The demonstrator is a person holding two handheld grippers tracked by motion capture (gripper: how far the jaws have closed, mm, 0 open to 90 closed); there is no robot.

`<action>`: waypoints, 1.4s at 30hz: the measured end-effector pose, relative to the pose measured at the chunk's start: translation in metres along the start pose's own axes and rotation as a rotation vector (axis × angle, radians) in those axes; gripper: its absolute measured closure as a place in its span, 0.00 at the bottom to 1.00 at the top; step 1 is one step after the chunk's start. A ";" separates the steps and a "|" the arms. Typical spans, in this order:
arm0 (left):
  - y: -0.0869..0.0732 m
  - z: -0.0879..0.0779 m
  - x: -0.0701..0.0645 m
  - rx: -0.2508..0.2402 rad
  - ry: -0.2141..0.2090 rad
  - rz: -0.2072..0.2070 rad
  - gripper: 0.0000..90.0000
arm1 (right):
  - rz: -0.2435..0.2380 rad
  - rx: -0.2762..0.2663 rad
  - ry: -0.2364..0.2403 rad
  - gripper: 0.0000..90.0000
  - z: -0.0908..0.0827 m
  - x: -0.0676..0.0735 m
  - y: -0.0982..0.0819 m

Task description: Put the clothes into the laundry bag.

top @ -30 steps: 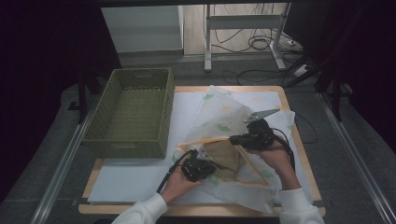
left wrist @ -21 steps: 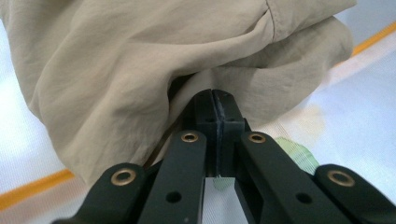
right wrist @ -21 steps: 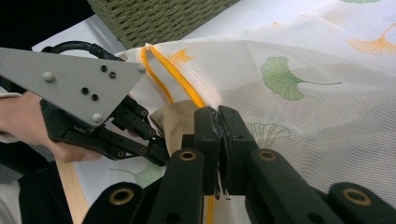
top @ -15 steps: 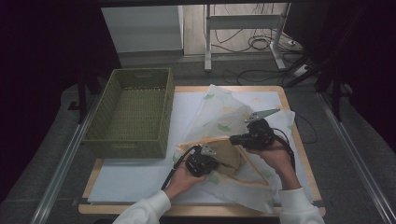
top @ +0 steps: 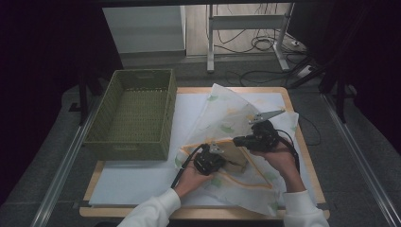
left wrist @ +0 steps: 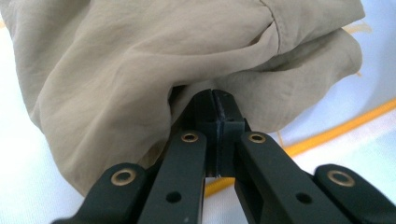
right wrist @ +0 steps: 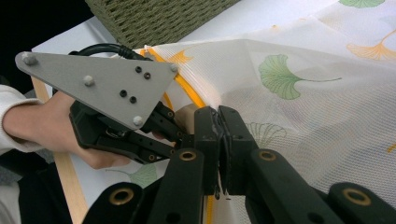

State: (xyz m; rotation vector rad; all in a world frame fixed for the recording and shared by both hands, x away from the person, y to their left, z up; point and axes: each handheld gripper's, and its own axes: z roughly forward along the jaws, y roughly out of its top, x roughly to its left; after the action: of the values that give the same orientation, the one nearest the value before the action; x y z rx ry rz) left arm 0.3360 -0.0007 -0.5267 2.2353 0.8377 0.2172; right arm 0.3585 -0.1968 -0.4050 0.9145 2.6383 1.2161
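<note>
Cloth [left wrist: 140,70] pinched between left tongs [left wrist: 215,95].

A green woven basket [top: 132,116] stands to the left of the left hand-held gripper [top: 222,158], blocking that side. Bare white tabletop [top: 137,182] lies open just below the basket. The right hand-held gripper [top: 239,141] sits close beside the left, leaving little room between them.

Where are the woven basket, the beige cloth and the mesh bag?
Woven basket [top: 132,116]: high view, its bare floor.
Beige cloth [left wrist: 121,70]: left gripper view, its creased middle.
Mesh bag [right wrist: 317,98]: right gripper view, its leaf-printed side.
</note>
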 end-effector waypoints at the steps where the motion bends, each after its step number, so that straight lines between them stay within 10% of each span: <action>1: 0.001 0.001 0.000 0.000 0.002 -0.001 1.00 | 0.000 0.000 0.000 0.95 0.000 0.000 0.000; 20: 0.010 0.013 -0.003 -0.038 0.044 -0.020 1.00 | 0.011 -0.006 -0.005 0.95 -0.002 -0.002 -0.002; 42: -0.019 -0.039 -0.007 -0.076 -0.047 0.002 1.00 | -0.005 0.020 0.006 0.95 0.004 0.002 -0.002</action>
State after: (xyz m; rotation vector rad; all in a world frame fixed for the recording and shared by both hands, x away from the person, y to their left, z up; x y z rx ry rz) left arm 0.3060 0.0272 -0.5110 2.1622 0.7900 0.1936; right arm 0.3569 -0.1936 -0.4092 0.9076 2.6607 1.1958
